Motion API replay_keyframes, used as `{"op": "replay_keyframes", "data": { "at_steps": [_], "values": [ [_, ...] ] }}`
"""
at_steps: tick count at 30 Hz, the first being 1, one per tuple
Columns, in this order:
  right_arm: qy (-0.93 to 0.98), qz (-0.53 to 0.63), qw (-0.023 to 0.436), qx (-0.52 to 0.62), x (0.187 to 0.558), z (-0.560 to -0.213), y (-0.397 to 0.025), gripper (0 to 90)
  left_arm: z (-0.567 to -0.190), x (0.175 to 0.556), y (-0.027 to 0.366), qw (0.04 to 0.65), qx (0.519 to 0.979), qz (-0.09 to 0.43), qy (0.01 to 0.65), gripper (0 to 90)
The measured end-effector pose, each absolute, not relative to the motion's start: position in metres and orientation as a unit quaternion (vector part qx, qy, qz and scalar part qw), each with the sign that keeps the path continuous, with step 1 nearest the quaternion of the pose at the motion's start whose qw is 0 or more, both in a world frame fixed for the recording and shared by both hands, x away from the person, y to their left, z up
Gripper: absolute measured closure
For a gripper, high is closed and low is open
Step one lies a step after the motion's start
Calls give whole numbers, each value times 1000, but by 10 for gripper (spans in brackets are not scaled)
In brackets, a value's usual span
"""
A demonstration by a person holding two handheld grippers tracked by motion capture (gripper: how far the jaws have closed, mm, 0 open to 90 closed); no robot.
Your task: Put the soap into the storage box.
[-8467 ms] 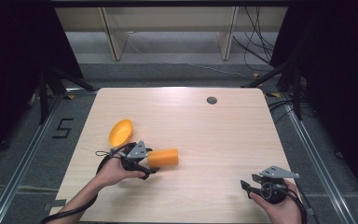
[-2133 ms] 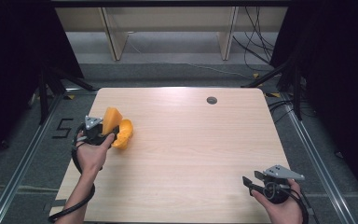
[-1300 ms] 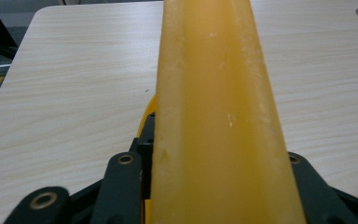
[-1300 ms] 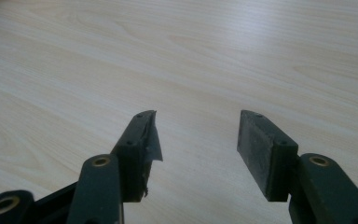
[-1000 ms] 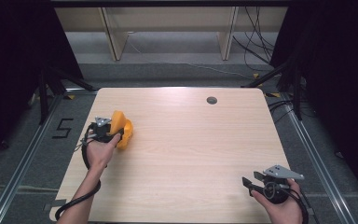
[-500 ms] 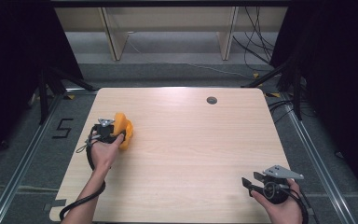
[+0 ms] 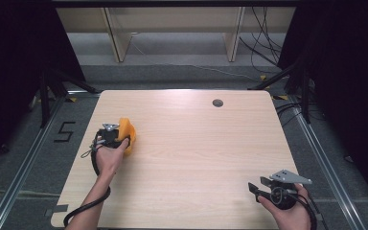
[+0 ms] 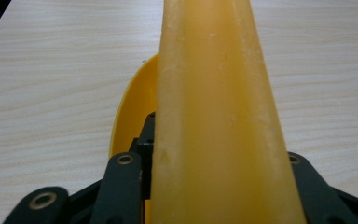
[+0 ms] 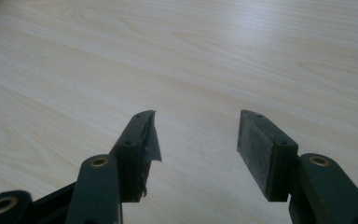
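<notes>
My left gripper (image 7: 116, 137) is shut on a yellow-orange cup (image 8: 216, 116), which stands up tall between the jaws in the left gripper view. Just behind the cup a yellow-orange dish (image 8: 133, 109) shows its curved rim. In the high view the cup and dish merge into one orange mass (image 7: 127, 134) at the left side of the wooden table (image 7: 196, 143); whether they touch I cannot tell. My right gripper (image 7: 255, 189) rests near the table's front right corner. It is open (image 9: 196, 135), with only bare wood between its jaws.
A small dark round hole (image 7: 217, 102) sits near the table's far edge. Black cables trail from both grippers. Metal floor rails run along both sides of the table, and a shelf frame stands beyond it.
My left gripper has moved slightly right and toward the person with the cup, staying close against the dish. The right gripper has not moved.
</notes>
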State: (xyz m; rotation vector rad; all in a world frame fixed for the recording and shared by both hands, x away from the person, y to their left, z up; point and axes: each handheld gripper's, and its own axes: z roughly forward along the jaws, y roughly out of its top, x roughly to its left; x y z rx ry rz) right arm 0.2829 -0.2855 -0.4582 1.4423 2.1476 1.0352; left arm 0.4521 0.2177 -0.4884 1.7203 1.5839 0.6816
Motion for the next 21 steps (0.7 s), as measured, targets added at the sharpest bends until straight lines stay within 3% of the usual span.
{"op": "replay_keyframes", "data": {
  "at_steps": [6,16,21],
  "values": [
    [759,365,177,509,283,-458,-286,468,-492,449,220,357,668,272,594,585],
    [759,365,180,508,283,-458,-285,467,-487,445,224,375,677,278,570,359],
    [757,368,172,512,282,-457,-285,467,-486,440,229,368,698,279,547,366]
  ]
}}
